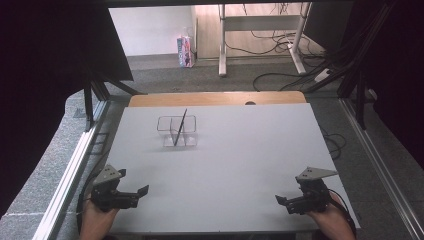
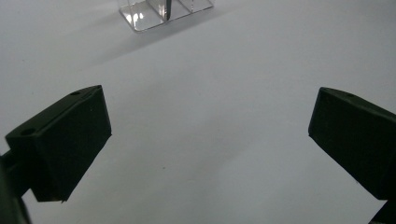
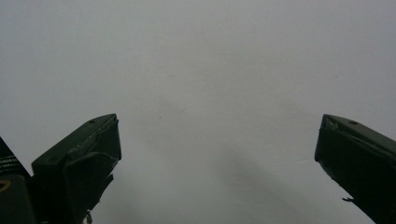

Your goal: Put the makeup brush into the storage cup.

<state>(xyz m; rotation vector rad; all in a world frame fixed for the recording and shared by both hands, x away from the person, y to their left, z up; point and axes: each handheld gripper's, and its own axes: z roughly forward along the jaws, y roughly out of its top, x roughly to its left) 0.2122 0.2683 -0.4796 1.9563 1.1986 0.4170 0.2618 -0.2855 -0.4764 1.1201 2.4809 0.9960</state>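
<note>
White table over grey carpet, cables and desk legs beyond its far edge. Near corners: left gripper and right gripper, jaws spread wide, holding nothing, hands cut off by the frame's bottom. Toward the far left of the table: clear divided box, thin dark stick leaning in it, too slim to identify.
</note>
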